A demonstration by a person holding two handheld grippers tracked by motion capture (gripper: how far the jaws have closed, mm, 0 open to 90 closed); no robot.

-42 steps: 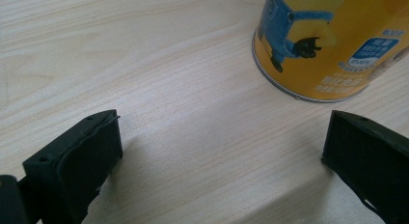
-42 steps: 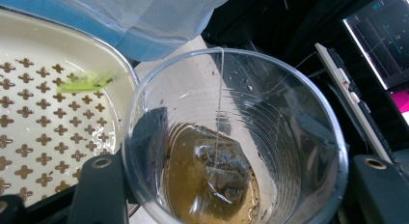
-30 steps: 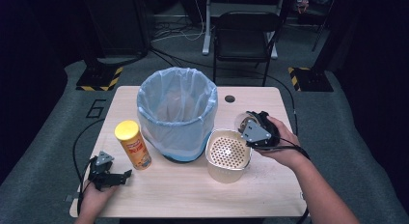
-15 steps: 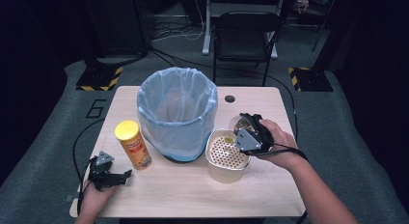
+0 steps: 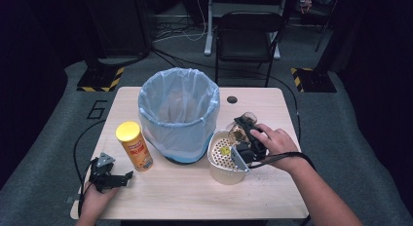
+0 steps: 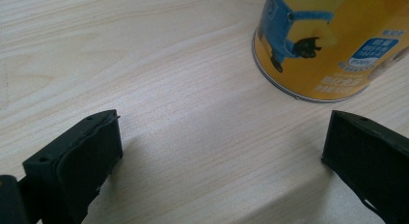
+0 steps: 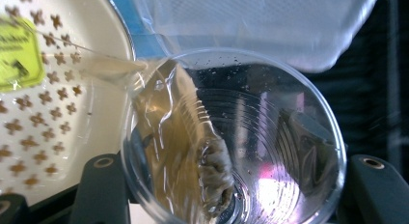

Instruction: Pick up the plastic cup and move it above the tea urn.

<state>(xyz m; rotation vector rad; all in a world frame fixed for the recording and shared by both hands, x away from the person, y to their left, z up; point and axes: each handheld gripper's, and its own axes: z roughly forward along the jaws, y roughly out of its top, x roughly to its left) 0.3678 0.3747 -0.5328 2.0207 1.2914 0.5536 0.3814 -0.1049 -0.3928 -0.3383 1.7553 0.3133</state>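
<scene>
A clear cup is clamped in the right gripper and tipped over the strainer; tea and teabag are best poured slowly, centred. The left gripper is rested wide open, empty, on the desk.

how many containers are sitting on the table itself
3: the yellow can at left, the lined bin in the middle, the strainer basket right of it. The tilted cup is held.

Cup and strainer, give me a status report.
Right tool shut on cup, tipped, pouring tea into strainer. Tea bag inside cup. Left tool open, resting on table beside yellow can. Nothing in the way.
</scene>
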